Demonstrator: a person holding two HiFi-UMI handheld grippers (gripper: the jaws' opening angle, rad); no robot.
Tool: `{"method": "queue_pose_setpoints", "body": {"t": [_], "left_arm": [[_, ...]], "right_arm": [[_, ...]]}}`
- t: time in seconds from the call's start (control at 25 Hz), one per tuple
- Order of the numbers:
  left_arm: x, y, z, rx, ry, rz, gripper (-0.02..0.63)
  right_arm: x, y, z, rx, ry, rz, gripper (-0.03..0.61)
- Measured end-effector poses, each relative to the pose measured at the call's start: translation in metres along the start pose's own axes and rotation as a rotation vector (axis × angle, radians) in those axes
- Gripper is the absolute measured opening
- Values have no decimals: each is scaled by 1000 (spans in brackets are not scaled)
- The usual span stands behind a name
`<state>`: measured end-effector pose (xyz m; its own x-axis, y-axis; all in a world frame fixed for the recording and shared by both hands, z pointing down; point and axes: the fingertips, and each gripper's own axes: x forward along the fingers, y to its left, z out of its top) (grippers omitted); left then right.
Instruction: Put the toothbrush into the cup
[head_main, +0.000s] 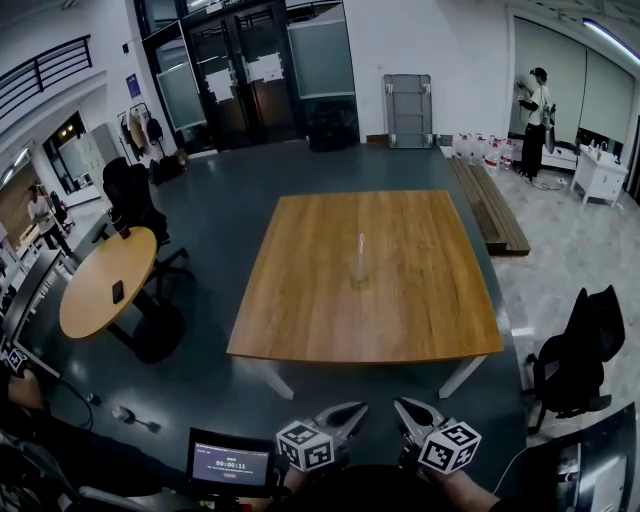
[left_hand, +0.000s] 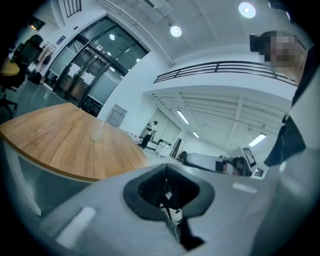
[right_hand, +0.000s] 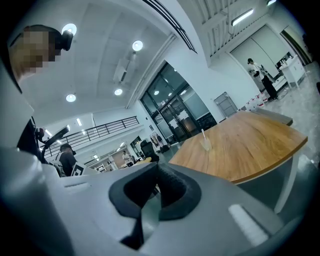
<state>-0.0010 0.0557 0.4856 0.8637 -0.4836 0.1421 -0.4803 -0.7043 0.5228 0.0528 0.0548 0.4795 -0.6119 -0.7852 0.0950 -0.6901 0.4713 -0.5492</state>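
A clear cup (head_main: 360, 279) stands near the middle of the square wooden table (head_main: 300, 320), and a pale toothbrush (head_main: 361, 248) stands upright in it. Cup and toothbrush also show far off in the left gripper view (left_hand: 98, 132) and the right gripper view (right_hand: 205, 143). My left gripper (head_main: 343, 418) and right gripper (head_main: 412, 414) hang low, close to my body, well short of the table's near edge. Both are shut with nothing between their pads (left_hand: 167, 187) (right_hand: 156, 182).
A small screen (head_main: 230, 463) sits at the bottom left beside my left gripper. A round wooden table (head_main: 105, 282) and black chairs stand to the left, another black chair (head_main: 580, 352) to the right. A bench (head_main: 490, 205) and a person (head_main: 535, 120) are farther back.
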Motion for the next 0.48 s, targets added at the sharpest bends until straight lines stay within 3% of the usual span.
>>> {"method": "queue_pose_setpoints", "body": {"t": [0.48], "left_arm": [[3, 3, 1, -5, 1, 0, 5]], "right_arm": [[2, -5, 0, 6, -5, -5, 6]]}}
